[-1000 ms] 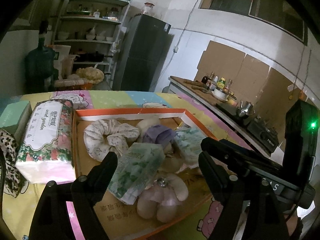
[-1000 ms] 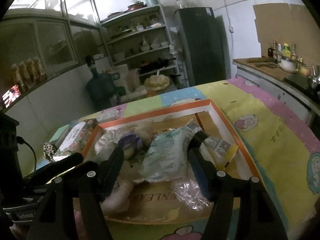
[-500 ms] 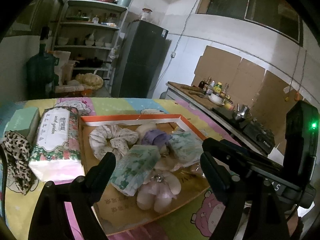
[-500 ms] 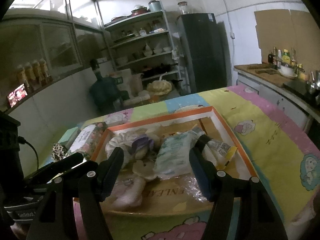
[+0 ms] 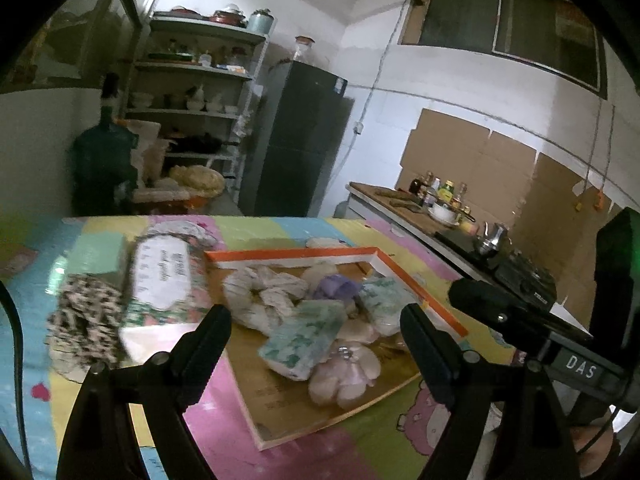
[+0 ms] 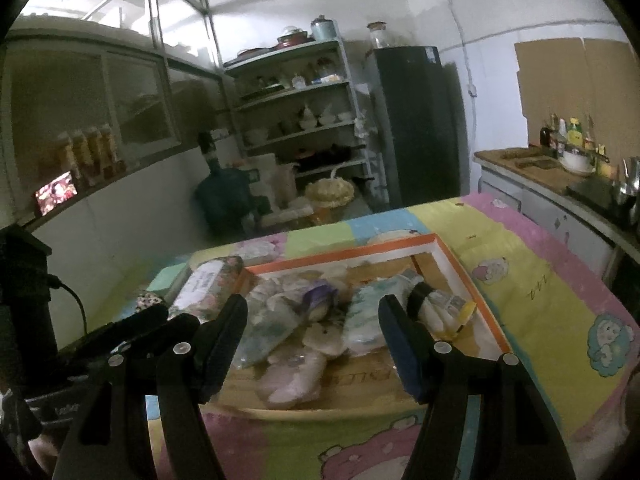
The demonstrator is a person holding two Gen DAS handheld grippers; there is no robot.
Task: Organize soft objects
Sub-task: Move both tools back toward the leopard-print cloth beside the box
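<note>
An orange-rimmed cardboard tray [image 5: 292,255] [image 6: 340,258] lies on the colourful table mat. It holds a white floral scrunchie [image 5: 260,294], a purple scrunchie [image 5: 338,285] [image 6: 318,294], green tissue packs [image 5: 302,338] [image 6: 366,312] and a pink plush flower [image 5: 344,372] [image 6: 294,374]. My left gripper [image 5: 316,334] is open and empty, above the tray's near side. My right gripper [image 6: 312,334] is open and empty, above the tray's front edge.
A floral tissue pack [image 5: 160,280] [image 6: 200,286], a leopard-print cloth [image 5: 82,320] and a mint box [image 5: 96,254] lie left of the tray. Shelves, a dark fridge [image 5: 296,140] and a water jug stand behind the table. A kitchen counter [image 5: 416,210] runs along the right.
Both grippers have pulled back and risen from the tray, so the tray looks smaller and farther. Both stay open. The objects in the tray have not moved.
</note>
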